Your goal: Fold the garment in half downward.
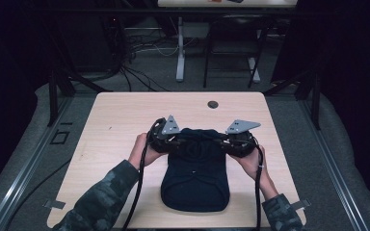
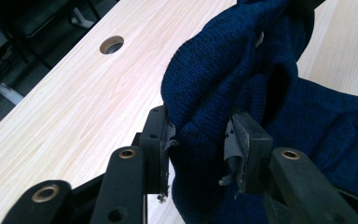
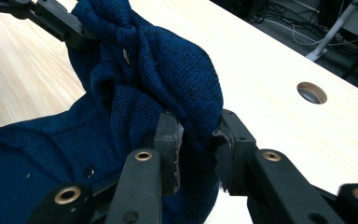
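Knitwear, a dark blue buttoned garment [image 1: 195,173], is lying at the middle of the pale wooden worktop [image 1: 115,115], its lower part spreading flat toward 6 o'clock while its far edge is being lifted and bunched. At 9 o'clock of that bunched edge the left tool [image 1: 171,143] is clamping a thick fold of the knit between its pads, as the left gripper view is showing [image 2: 200,144]. At 3 o'clock the right tool [image 1: 224,143] is pinching another fold in the same way [image 3: 198,140]. A round hole [image 1: 213,104] is sitting in the worktop at 12 o'clock, well apart from the garment.
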A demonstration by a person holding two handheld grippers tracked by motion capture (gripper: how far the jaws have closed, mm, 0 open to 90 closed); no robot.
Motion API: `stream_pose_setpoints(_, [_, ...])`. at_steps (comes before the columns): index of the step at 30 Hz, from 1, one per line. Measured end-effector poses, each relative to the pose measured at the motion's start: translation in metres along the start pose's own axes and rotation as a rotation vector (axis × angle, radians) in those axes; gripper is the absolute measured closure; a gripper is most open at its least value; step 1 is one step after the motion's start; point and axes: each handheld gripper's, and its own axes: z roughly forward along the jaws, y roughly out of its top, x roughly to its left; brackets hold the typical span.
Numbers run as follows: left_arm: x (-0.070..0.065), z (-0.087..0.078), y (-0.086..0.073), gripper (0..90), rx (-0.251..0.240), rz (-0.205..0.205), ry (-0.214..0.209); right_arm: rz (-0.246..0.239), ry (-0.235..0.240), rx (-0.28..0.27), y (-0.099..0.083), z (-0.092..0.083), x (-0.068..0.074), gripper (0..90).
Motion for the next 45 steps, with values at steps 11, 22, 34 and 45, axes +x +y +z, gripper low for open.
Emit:
stream_pose_setpoints(11, [-0.002,0.001,-0.008,59.1,0.010,-0.030,-0.039,-0.007,0.012,0.016,-0.008,0.001,0.005,69.7])
stream_pose_setpoints(22, [-0.008,-0.002,-0.013,62.9,0.002,-0.030,-0.074,-0.011,0.023,0.026,-0.017,-0.001,0.010,68.6])
stream_pose_setpoints(34, [-0.018,-0.006,-0.023,64.8,-0.011,-0.026,-0.117,-0.033,0.051,0.047,-0.026,-0.008,0.020,68.8])
stream_pose_setpoints(45, [-0.027,-0.009,-0.034,65.6,-0.009,-0.043,-0.156,-0.041,0.078,0.072,-0.035,-0.011,0.031,69.0])
